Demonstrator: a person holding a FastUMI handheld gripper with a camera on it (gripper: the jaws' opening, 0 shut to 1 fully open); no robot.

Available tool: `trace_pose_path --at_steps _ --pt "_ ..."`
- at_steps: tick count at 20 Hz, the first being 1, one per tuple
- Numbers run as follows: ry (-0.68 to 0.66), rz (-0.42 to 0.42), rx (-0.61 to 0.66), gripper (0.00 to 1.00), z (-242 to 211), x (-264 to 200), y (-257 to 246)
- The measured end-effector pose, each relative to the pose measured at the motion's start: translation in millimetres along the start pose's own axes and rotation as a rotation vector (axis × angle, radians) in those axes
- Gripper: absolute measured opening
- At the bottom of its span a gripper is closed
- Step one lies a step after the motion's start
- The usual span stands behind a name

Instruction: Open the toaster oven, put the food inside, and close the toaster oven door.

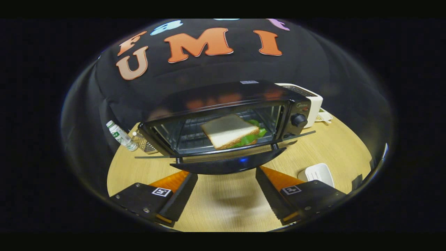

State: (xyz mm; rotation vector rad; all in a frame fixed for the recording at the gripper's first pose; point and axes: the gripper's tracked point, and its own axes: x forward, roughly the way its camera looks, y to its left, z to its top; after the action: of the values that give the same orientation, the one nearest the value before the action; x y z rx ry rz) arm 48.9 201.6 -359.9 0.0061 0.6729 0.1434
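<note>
Pale wood-grain round tabletop carrying a black toaster oven with its glass door folded down flat. On the wire rack inside lies a sandwich of white bread with green lettuce. The gripper hovers just before the door's front edge, fingers spread wide and holding nothing. A white plastic bottle leans beside the oven; a white toaster stands behind it; a white dish sits near one finger.

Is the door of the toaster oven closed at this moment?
No, the toaster oven door hangs open, folded down in front, and the sandwich lies on the rack inside, beyond the open, empty gripper.
</note>
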Motion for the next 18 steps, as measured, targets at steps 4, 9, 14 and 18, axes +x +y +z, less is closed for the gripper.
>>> trace_pose_path --at_steps 4,9,14,18 --pt "-0.031 -0.004 0.006 0.99 25.3 13.4 0.4" --pt "-0.068 -0.009 -0.007 0.99 44.6 17.9 -1.1" --pt "-0.072 -0.009 -0.013 0.99 43.2 -5.5 -15.1" --pt "-0.15 -0.031 -0.007 0.99 85.3 -34.7 -37.7"
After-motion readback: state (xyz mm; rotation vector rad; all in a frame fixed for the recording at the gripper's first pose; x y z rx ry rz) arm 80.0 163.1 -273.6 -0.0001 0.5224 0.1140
